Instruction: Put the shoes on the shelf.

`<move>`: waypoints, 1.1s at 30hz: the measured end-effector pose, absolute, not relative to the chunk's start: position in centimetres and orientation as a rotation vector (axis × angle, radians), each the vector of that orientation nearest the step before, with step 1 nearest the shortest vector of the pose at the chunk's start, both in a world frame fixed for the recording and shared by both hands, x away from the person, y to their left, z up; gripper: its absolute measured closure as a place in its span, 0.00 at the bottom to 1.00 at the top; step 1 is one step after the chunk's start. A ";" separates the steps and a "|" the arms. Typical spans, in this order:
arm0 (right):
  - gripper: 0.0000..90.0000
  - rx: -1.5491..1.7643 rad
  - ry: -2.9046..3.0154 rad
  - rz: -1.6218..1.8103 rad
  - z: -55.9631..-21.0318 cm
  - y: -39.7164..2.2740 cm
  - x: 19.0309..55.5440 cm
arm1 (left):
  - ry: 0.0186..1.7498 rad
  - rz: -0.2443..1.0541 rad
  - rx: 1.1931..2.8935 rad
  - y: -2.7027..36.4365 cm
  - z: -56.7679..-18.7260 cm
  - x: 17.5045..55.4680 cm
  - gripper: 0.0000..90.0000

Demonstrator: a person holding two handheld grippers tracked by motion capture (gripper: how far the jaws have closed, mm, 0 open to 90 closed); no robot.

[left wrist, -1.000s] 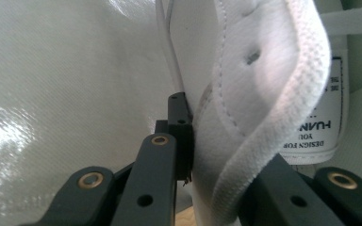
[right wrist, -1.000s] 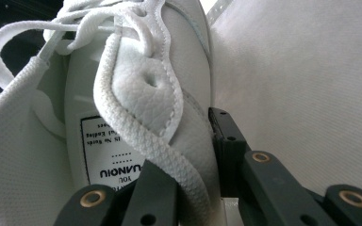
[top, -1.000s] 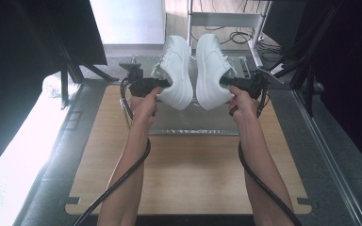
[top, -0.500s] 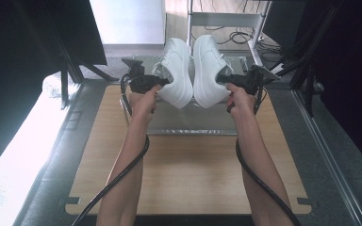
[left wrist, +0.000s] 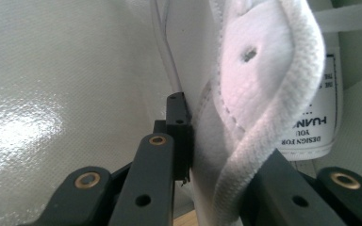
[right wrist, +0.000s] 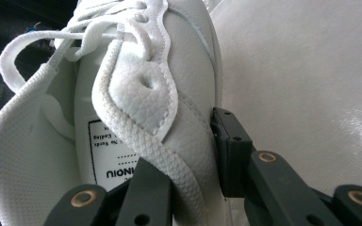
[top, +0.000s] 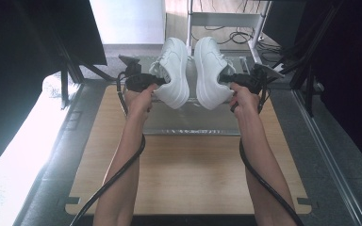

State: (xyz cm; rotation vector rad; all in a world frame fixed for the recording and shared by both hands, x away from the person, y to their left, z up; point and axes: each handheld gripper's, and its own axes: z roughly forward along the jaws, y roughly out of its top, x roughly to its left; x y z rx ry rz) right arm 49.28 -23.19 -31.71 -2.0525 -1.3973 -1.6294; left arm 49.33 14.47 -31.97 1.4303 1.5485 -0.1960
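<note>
Two white sneakers being held up side by side over the far end of the tabletop

The left gripper (top: 153, 81) is clamping the collar wall of the left sneaker (top: 173, 70), and the right gripper (top: 226, 79) is pinching the collar of the right sneaker (top: 210, 70) — each pair of jaws is nearly closed, with only the padded rim between. In the gripper views the toes are running out of frame, and the tongue label (left wrist: 318, 101) is only partly readable. The uppers are showing pebbled white leather, woven mesh binding, flat laces (right wrist: 37, 42). Beneath them a glossy clear sheet (top: 193, 123) is lying on the wooden tabletop (top: 188, 174), its far edge hidden behind the shoes.
</note>
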 end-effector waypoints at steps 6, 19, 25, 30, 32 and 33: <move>0.81 -2.067 -1.380 -1.637 -31.9 -23.1 49.5 | 1.549 -0.191 1.430 14.2 -31.9 49.5 0.87; 0.67 -2.072 -1.383 -1.638 -31.6 -22.4 49.8 | 1.547 -0.152 1.462 13.7 -31.8 49.7 0.80; 0.64 -2.072 -1.408 -1.636 -31.6 -22.3 50.0 | 1.535 -0.133 1.478 13.1 -31.6 49.8 0.75; 0.61 -2.060 -1.457 -1.629 -31.4 -22.0 50.1 | 1.529 -0.131 1.485 13.0 -31.5 49.9 0.73; 0.60 -2.056 -1.465 -1.630 -31.4 -22.0 50.1 | 1.526 -0.133 1.484 13.0 -31.6 49.9 0.72; 0.60 -2.054 -1.465 -1.632 -31.4 -22.0 50.2 | 1.524 -0.133 1.482 13.0 -31.6 49.9 0.71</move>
